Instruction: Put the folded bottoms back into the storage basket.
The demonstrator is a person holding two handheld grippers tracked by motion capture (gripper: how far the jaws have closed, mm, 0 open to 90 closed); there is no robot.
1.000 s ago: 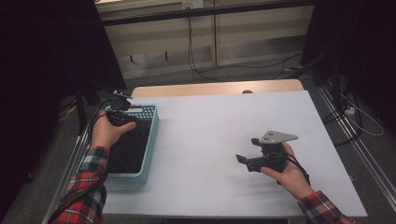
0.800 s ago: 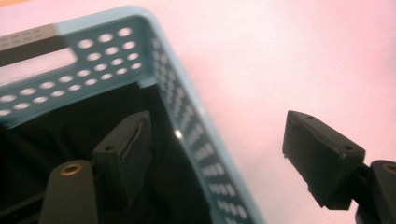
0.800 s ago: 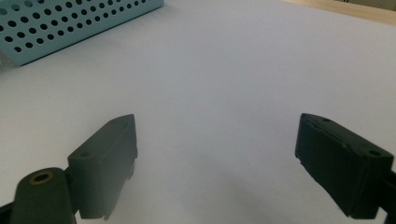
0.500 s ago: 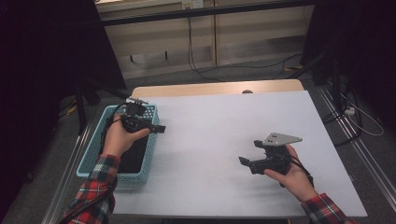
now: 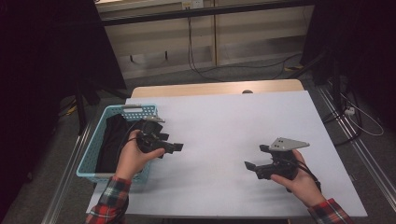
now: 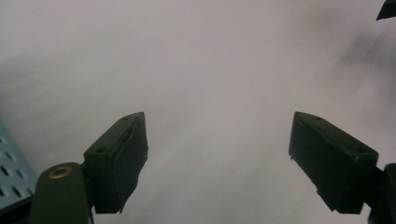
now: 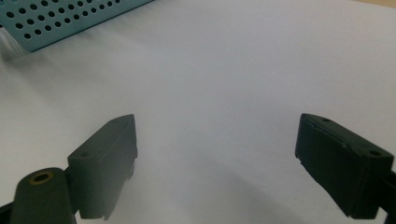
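Blue plastic basket [image 5: 91, 157] at the left edge of the white tabletop [image 5: 219, 126], with holes all over its walls. Dark black cloth [image 5: 112, 140] inside the basket, lying flat on the bottom and reaching up toward the far wall. Same basket seen as a blue corner [image 6: 11, 179] at the low left of the left gripper view and as a blue wall with holes [image 7: 70, 18] at the top left of the right gripper view.

Left gripper [image 5: 173, 147] held in the left hand [image 5: 133, 158], just past the basket's right rim, over the bare white top and pointing to the right. Jaws wide apart [image 6: 217, 158], opened a bit more just now, with nothing between them but the white surface. Not touching the cloth.

Right gripper [image 5: 251, 167] held in the right hand [image 5: 299, 182], well apart from the basket, on the right side of the tabletop, pointing left toward the other one. Grey three-cornered plate on top of it. Jaws wide apart [image 7: 217, 163] too, holding nothing, only white tabletop below.

Red checked sleeves on both arms at the bottom of the high view. Strip of light wood at the far edge of the tabletop. Grey floor, cables and dark stands behind.
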